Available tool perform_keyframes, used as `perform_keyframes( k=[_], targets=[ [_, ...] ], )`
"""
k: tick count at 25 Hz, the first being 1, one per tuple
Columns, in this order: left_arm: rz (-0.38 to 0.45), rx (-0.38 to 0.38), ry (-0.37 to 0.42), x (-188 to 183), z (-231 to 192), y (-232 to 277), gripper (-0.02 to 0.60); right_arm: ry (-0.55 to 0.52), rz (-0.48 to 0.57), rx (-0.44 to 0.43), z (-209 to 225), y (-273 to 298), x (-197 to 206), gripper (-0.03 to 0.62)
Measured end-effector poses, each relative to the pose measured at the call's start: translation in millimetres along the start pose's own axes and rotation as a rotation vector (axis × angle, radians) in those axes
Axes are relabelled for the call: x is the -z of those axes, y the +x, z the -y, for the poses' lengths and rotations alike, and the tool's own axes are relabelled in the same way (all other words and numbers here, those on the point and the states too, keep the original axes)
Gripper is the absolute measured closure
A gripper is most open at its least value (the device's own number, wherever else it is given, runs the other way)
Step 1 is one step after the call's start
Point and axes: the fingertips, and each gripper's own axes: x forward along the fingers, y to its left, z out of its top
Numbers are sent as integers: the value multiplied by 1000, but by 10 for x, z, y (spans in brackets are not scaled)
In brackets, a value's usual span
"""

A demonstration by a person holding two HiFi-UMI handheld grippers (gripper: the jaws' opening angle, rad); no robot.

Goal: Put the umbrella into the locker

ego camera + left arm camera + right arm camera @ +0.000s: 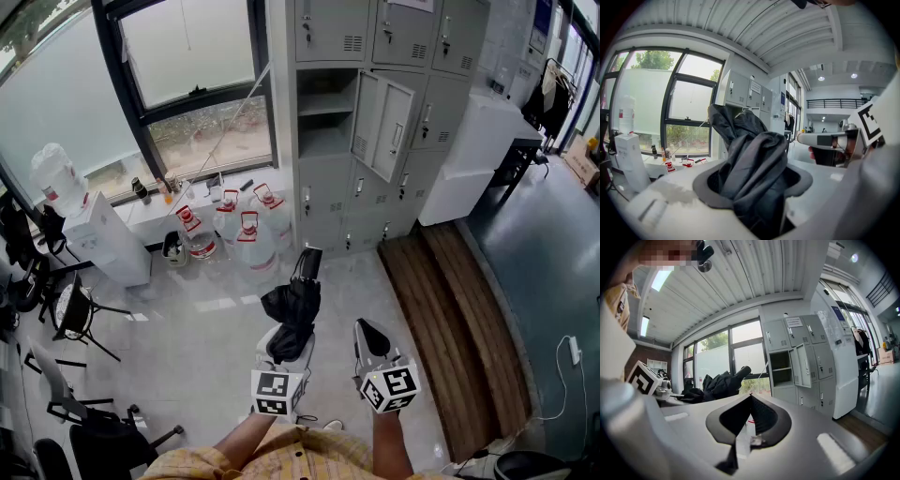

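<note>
Umbrella [293, 305]: black, folded, pinched between the jaws of the left hand-held gripper [287, 345], its far end pointing toward the locker [326, 117].
Locker: far, door [389, 127] open, well apart from the umbrella.
Right hand-held gripper [369, 328]: jaws pressed together, empty, just right of the left one.

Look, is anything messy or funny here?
The umbrella in the left gripper is messy: its black cloth is bunched and loose, not wrapped tight. A locker door hangs open, while the doors around it look shut. Nothing looks spilled or broken.
</note>
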Motion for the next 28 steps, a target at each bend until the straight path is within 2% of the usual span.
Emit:
perform_keyframes(
  k=[8,15,18,23,28],
  targets=[
    [14,28,9,-108,-225,136,325,-26,12,33,-80,203,-77,596],
    [21,63,8,-215,-623,325,325,8,23,39,-236,606,-111,595],
    [20,85,32,-216,-765,396,325,21,48,45,-311,726,-154,595],
    [21,105,44,-214,-971,492,325,-22,68,30,-487,917,-201,594],
    [26,119,35,-225,-1053,607,325,-35,92,3,-449,1071,-259,594]
  ],
)
